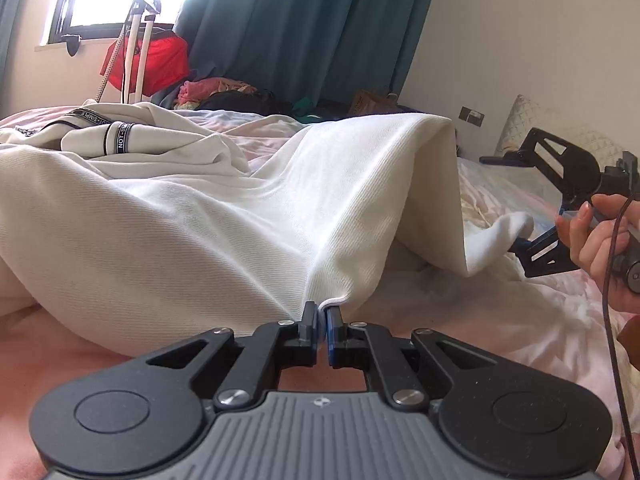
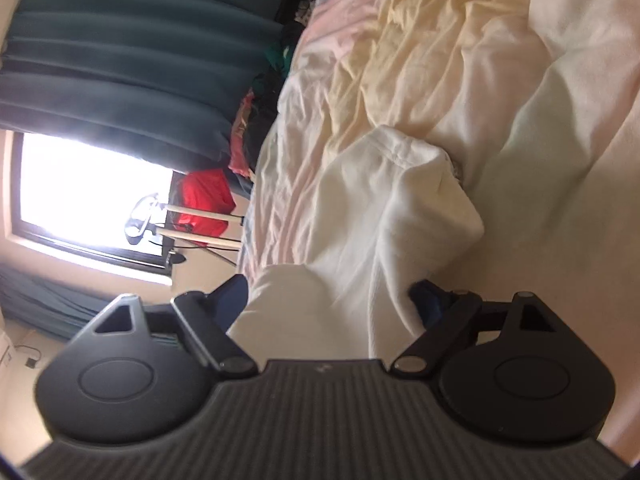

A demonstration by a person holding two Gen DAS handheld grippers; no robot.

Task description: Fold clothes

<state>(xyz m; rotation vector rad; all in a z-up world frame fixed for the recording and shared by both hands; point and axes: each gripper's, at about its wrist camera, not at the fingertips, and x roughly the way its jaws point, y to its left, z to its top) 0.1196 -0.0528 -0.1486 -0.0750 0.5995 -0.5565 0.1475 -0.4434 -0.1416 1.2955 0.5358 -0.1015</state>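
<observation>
A white ribbed garment (image 1: 224, 208) with black "NOT-SIMPLE" bands lies spread and partly lifted on the bed. My left gripper (image 1: 323, 314) is shut on its near hem edge, and the cloth stretches up and away from the pinch. My right gripper (image 2: 332, 300) is open, turned on its side, with a fold of the white garment (image 2: 384, 216) lying between its spread fingers. In the left wrist view the right gripper (image 1: 516, 204) shows at the right, held by a hand, fingers wide around the garment's far corner.
The bed has a rumpled pink and cream sheet (image 2: 460, 40). A quilted pillow (image 1: 560, 136) lies at the right. Teal curtains (image 1: 304, 32), a window, a red bag (image 1: 160, 60) on a stand and piled clothes (image 1: 216, 90) lie beyond the bed.
</observation>
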